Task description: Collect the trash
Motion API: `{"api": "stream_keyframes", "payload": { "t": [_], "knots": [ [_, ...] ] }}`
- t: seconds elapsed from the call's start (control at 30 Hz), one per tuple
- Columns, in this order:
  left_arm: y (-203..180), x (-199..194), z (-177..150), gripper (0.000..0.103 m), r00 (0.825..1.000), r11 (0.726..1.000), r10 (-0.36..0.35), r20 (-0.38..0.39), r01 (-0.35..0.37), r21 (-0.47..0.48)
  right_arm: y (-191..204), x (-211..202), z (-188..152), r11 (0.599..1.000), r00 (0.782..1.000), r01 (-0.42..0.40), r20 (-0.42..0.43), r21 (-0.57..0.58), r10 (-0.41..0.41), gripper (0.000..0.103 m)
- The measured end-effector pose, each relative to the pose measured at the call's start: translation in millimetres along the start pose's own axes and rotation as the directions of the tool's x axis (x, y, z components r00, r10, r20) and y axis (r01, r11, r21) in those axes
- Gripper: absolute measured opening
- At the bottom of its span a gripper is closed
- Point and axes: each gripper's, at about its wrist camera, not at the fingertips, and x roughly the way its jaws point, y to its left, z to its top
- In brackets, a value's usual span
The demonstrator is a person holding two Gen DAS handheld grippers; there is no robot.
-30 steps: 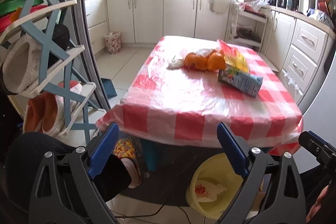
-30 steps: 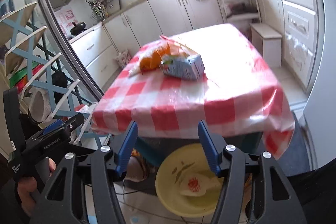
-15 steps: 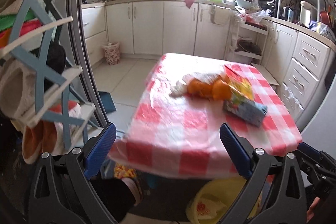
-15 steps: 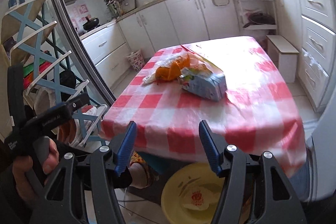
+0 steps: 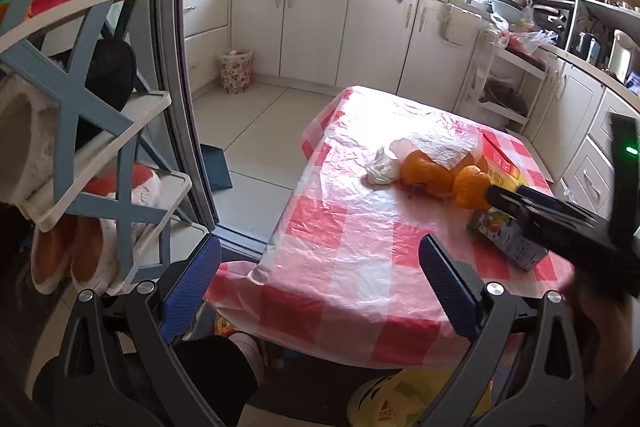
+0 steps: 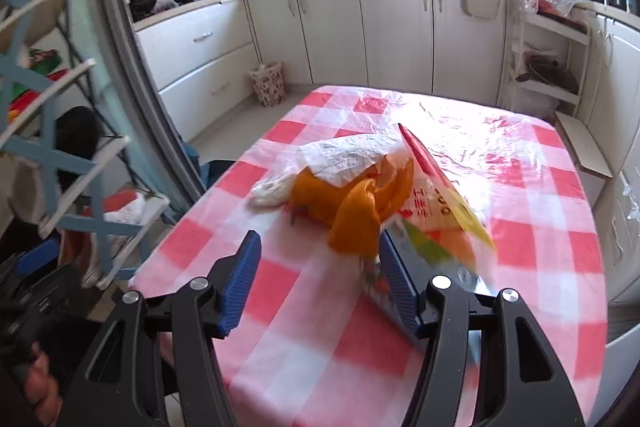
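Nothing has been collected yet, as far as these views show: all the trash lies in one heap on the red-checked tabletop [image 5: 344,259]. The heap is made of orange peels [image 6: 352,211], a crumpled white plastic bag [image 6: 344,157] draped over them, a yellow-and-red snack wrapper [image 6: 440,199] and a small drink carton [image 5: 508,239].

The right gripper [image 6: 318,279] is out over the tabletop with its fingers spread wide and nothing between them. The nearest peel sits just ahead of the right-hand finger, close to or touching its tip; the blur does not let me say which. The carton lies beside and partly behind that same finger. The bag is further ahead, beyond the peels.

The left gripper [image 5: 320,279] hangs back at the near edge of the tabletop, its fingers also wide apart and empty, with the heap well ahead and off to the right of them.

A yellow basin [image 5: 400,399] shows on the floor under the tabletop, below the left fingers, with something pale in it; it may be where the trash goes, but I cannot be sure. A floral bin [image 6: 268,85] stands far ahead by the cabinets.

So the whole job is left: every piece must still be gripped and carried off. The step in hand looks like the reach for the first piece.
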Motion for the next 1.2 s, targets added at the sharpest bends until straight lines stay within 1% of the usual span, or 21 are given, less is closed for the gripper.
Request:
{"api": "stream_keyframes", "payload": {
  "t": [0.17, 0.23, 0.27, 0.3, 0.33, 0.37, 0.4, 0.43, 0.5, 0.57, 0.63, 0.7, 0.77, 0.87, 0.93, 1.03, 1.2],
  "knots": [
    [-1, 15, 2, 0.095, 0.999, 1.000, -0.021, -0.050, 0.020, -0.017, -12, 27, 8, 0.999, 0.999, 0.010, -0.039, 0.035, -0.009, 0.059],
    [-4, 17, 5, 0.095, 0.998, 1.000, -0.028, -0.053, 0.027, -0.013, -14, 35, 11, 0.999, 0.998, 0.016, -0.053, 0.030, -0.015, 0.056],
    [-6, 19, 7, 0.095, 0.998, 1.000, -0.029, -0.052, 0.029, -0.008, -13, 39, 12, 1.000, 0.998, 0.023, -0.064, 0.019, -0.022, 0.053],
    [-9, 20, 9, 0.095, 0.998, 1.000, -0.031, -0.049, 0.031, -0.002, -11, 44, 13, 1.000, 0.997, 0.025, -0.076, 0.011, -0.025, 0.047],
    [-11, 20, 10, 0.095, 0.998, 0.999, -0.033, -0.048, 0.033, 0.002, -12, 48, 13, 1.000, 0.996, 0.023, -0.086, 0.008, -0.022, 0.045],
    [-13, 21, 11, 0.095, 0.998, 0.999, -0.035, -0.048, 0.035, 0.005, -12, 51, 13, 1.000, 0.995, 0.023, -0.096, 0.003, -0.022, 0.039],
    [-15, 24, 12, 0.095, 0.998, 0.999, -0.038, -0.054, 0.038, 0.006, -11, 54, 14, 1.000, 0.994, 0.014, -0.107, 0.002, -0.014, 0.025],
    [-16, 25, 12, 0.095, 0.997, 0.999, -0.041, -0.061, 0.041, 0.007, -11, 56, 15, 1.000, 0.993, -0.002, -0.116, 0.004, 0.002, 0.018],
    [-20, 30, 11, 0.095, 0.996, 0.999, -0.046, -0.080, 0.046, 0.008, -10, 55, 15, 0.999, 0.993, -0.035, -0.115, 0.011, 0.036, 0.011],
    [-22, 34, 8, 0.095, 0.994, 0.999, -0.047, -0.099, 0.049, 0.018, -6, 46, 15, 0.997, 0.992, -0.077, -0.099, 0.013, 0.078, 0.010],
    [-24, 38, 7, 0.095, 0.994, 0.999, -0.041, -0.106, 0.044, 0.028, -2, 31, 17, 0.992, 0.990, -0.123, -0.063, 0.011, 0.124, 0.010],
    [-28, 42, 6, 0.095, 0.994, 0.999, -0.029, -0.109, 0.034, 0.040, -1, 10, 21, 0.989, 0.989, -0.149, -0.008, -0.002, 0.149, 0.010],
    [-32, 46, 6, 0.095, 0.994, 0.998, -0.021, -0.110, 0.027, 0.049, -8, -16, 23, 0.984, 0.982, -0.176, 0.062, 0.003, 0.176, 0.010],
    [-44, 53, 9, 0.095, 0.995, 0.997, -0.016, -0.101, 0.023, 0.073, -24, -44, 24, 0.981, 0.975, -0.191, 0.126, 0.037, 0.185, 0.010],
    [-60, 63, 12, 0.095, 0.995, 0.994, -0.022, -0.096, 0.032, 0.102, -37, -55, 23, 0.980, 0.973, -0.188, 0.148, 0.065, 0.177, 0.010],
    [-82, 77, 16, 0.095, 0.996, 0.988, -0.017, -0.089, 0.031, 0.151, -55, -68, 18, 0.978, 0.973, -0.180, 0.167, 0.107, 0.161, 0.010],
    [-116, 108, 24, 0.095, 0.997, 0.973, 0.015, -0.071, 0.002, 0.232, -67, -76, 12, 0.978, 0.974, -0.169, 0.173, 0.125, 0.147, 0.010]
  ]
}}
